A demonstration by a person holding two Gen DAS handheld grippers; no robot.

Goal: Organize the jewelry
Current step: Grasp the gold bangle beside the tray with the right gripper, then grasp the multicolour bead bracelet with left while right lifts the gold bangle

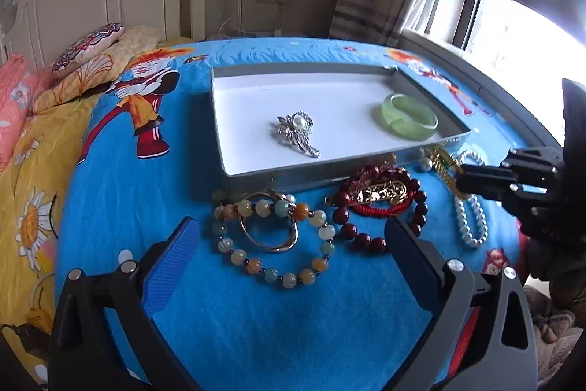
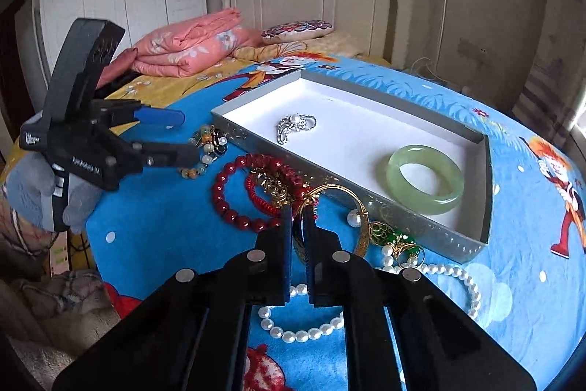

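Note:
A shallow grey box with a white floor (image 1: 256, 176) (image 2: 472, 244) sits on the blue cloth, holding a silver pearl brooch (image 1: 298, 131) (image 2: 295, 127) and a green jade bangle (image 1: 409, 116) (image 2: 425, 184). My left gripper (image 1: 293, 237) (image 2: 183, 134) is open, its fingers either side of a pastel bead bracelet (image 1: 273, 237) and gold rings (image 1: 269, 226). My right gripper (image 2: 299, 213) (image 1: 462, 177) is shut on a gold bangle (image 2: 351, 204). A dark red bead bracelet (image 1: 381, 207) (image 2: 234, 196), a red cord charm (image 1: 381, 193) and a pearl bracelet (image 2: 366, 317) (image 1: 472, 218) lie nearby.
The blue cartoon cloth (image 1: 256, 310) covers a round table beside a bed with a yellow sheet (image 1: 33, 171) and pink quilt (image 2: 190, 46). A window (image 1: 520, 24) is at the right. A gold and green pendant (image 2: 393, 239) lies by the box's front wall.

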